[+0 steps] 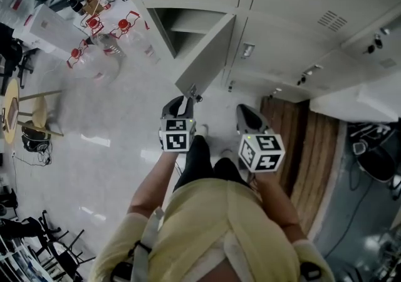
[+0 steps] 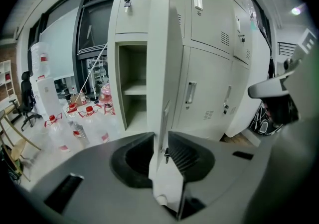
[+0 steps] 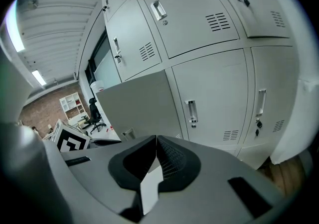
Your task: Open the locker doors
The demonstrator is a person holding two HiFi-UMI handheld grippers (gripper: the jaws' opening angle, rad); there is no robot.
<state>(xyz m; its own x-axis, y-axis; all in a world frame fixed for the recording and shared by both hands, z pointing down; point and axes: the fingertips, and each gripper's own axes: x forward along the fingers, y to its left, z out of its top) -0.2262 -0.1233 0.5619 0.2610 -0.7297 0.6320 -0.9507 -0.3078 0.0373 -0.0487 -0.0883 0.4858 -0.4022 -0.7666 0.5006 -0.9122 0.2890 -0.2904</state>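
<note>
A bank of light grey lockers [image 1: 282, 17] faces me. One lower locker door [image 1: 207, 55] stands swung out, and its compartment [image 2: 132, 88] with a shelf is open behind it. The free edge of this door [image 2: 162, 68] runs between the jaws of my left gripper [image 2: 162, 153], which is shut on it near the latch. In the head view the left gripper [image 1: 182, 102] sits at the door's lower corner. My right gripper [image 1: 247, 114] hangs to the right of it, shut with nothing in it. Its view looks past the shut jaws [image 3: 156, 156] at a closed door [image 3: 214, 93] with a handle [image 3: 191, 111].
Several large water bottles [image 1: 100, 42] stand on the floor left of the open locker, seen also in the left gripper view as water bottles [image 2: 65, 128]. A wooden platform [image 1: 313, 143] lies to the right. An office chair [image 2: 27, 101] stands far left. My legs are below the grippers.
</note>
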